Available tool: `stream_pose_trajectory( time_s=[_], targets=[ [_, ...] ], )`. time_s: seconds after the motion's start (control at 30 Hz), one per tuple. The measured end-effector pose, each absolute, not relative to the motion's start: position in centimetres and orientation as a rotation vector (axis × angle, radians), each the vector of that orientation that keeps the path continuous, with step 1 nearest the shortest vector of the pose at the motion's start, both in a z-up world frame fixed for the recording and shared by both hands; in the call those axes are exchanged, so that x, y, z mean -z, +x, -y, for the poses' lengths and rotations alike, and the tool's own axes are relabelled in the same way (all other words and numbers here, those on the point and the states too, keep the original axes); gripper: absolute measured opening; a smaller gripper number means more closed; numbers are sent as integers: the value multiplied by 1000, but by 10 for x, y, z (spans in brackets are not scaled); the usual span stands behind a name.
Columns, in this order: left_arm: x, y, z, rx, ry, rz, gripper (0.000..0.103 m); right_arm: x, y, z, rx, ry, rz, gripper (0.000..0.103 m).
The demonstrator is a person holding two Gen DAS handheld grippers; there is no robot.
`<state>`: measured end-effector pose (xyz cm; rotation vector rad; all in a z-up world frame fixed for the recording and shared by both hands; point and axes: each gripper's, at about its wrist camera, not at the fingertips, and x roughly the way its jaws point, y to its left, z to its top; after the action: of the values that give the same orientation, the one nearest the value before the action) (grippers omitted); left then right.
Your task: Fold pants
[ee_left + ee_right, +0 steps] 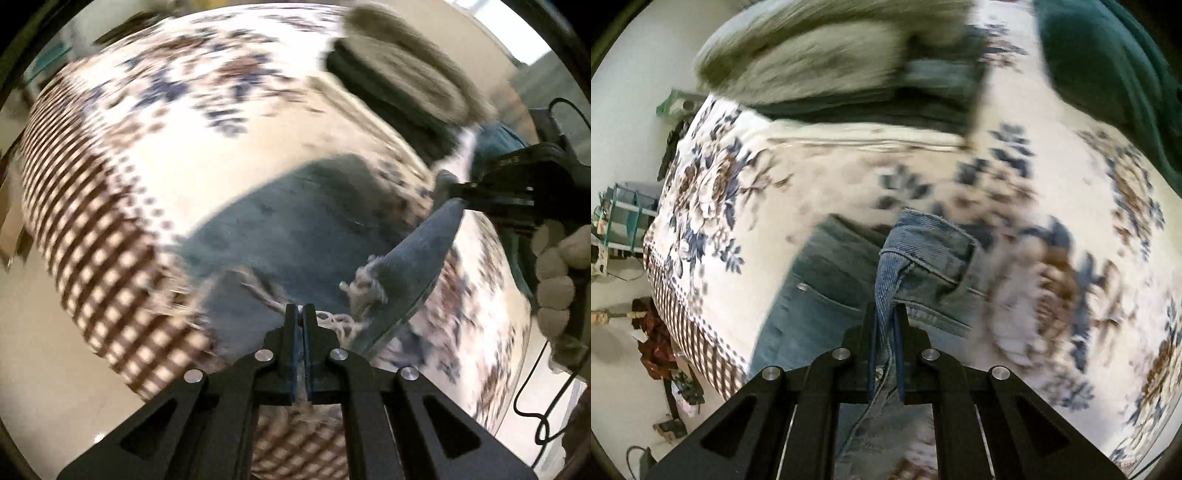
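A pair of blue jeans lies on a floral bedspread. My left gripper is shut on the frayed hem of a leg, lifted off the bed. My right gripper is shut on a fold of denim at the jeans' waistband. The right gripper also shows at the right of the left wrist view, held by a gloved hand, with a flap of denim hanging from it. Both views are blurred by motion.
A stack of folded grey and dark clothes lies at the far side of the bed. A dark green cloth lies at the upper right. The bed's checked edge drops to the floor on the left. Clutter sits beside the bed.
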<state>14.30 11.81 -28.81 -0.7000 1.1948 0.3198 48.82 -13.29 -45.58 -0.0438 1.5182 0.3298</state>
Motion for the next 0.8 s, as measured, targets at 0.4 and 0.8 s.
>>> stream_pose_trajectory(
  time_s=[0.4, 0.8],
  targets=[
    [386, 109, -231, -501, -786, -1279, 1, 555, 504, -3, -326, -323, -1601, 11],
    [376, 120, -156, -374, -904, -1218, 53, 536, 483, 54, -403, -107, -1707, 73]
  ],
)
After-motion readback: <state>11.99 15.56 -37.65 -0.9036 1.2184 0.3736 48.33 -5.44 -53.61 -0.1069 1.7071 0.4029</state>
